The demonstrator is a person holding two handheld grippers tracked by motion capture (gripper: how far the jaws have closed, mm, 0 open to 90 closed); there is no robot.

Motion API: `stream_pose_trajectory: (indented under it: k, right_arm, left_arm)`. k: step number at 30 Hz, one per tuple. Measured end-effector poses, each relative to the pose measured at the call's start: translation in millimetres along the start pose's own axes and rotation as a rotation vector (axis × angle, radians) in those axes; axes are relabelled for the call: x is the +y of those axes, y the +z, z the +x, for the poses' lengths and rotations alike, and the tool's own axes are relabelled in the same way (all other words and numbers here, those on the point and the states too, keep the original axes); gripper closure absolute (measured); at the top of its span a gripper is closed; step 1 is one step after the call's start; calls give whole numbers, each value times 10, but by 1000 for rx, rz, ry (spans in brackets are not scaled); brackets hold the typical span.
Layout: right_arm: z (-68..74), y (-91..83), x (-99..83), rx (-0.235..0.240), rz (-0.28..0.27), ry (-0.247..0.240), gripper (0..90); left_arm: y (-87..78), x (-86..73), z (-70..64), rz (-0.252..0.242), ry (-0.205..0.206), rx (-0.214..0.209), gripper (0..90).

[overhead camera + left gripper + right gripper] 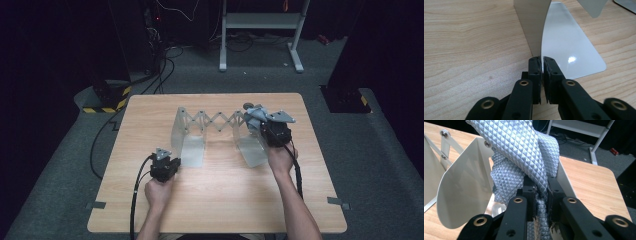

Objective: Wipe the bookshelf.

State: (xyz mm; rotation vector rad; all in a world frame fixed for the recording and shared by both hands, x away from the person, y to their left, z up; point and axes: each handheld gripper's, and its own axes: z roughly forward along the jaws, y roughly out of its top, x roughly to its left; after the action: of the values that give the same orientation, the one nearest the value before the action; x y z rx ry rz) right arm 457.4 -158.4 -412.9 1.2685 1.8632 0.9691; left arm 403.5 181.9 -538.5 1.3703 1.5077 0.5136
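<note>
Right claw (541,195): jaws closed narrow on a grey quilted cloth (524,150), which runs up out of the grip and folds over ahead. In the high view your right claw (272,131) sits at the right end of the rack (215,122), cloth (255,117) bunched on top of that end.

Left claw (542,66): pinched tight on the near upright edge of the rack's left end plate (531,27), where the plate bends into its flat foot (571,50). It looks to be steadying the rack while you work the cloth. In the high view it (165,162) sits at the rack's near left corner.

Key relation: the cloth sits straight ahead of and above the right claw, long axis rising away from you. The rack's white panel (466,187) stands just left of the cloth; the slot between panels lies below it. Judged next move: lower the cloth into that end slot.

Room: the rack's long axis runs left to right across the worktop (220,200). Bare wood lies near you; the worktop's right edge is near the rack's right end. Watch the scissor links (445,135) for snagging.
</note>
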Motion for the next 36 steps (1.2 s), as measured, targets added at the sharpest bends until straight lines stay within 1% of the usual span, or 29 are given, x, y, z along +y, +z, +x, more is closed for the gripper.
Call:
stream_pose_trajectory:
  k: [4,5,7,11,15,19,20,21,22,23,27,30,33,36]
  right_arm:
    - [31,27,-95,-2,17,-15,811]
    - [43,26,-116,-9,12,-20,812]
    - [48,29,-145,-6,13,-21,811]
    - [62,68,-209,-2,33,-24,812]
    - [80,141,-325,4,70,-26,811]
    - [100,245,-507,4,127,-40,811]
    - [100,245,-507,4,127,-40,811]
    - [109,302,-604,4,158,-48,811]
    - [109,302,-604,4,158,-48,811]
    - [110,364,-704,9,191,-49,810]
    - [98,432,-846,14,229,-49,810]
    - [95,426,-883,17,230,-49,811]
    - [90,392,-863,20,226,-47,810]
    - [61,260,-797,27,178,-34,810]
  left_arm:
    - [1,0,0,-1,-2,0,842]
    - [1,0,0,-1,-1,0,842]
    - [2,0,-1,-2,-3,0,842]
    - [2,1,0,-2,-5,-1,842]
    - [2,2,1,-1,-5,-2,842]
    - [1,3,2,1,-5,-2,842]
    - [1,3,3,1,-4,-2,842]
    - [0,2,3,1,-4,-2,842]
    - [0,3,3,1,-4,-2,842]
    - [1,3,3,1,-5,-2,842]
    - [0,3,3,2,-5,-2,842]
    - [0,3,4,2,-5,-3,842]
    - [2,1,0,-1,-5,-1,842]
    - [3,0,-2,-2,-1,2,842]
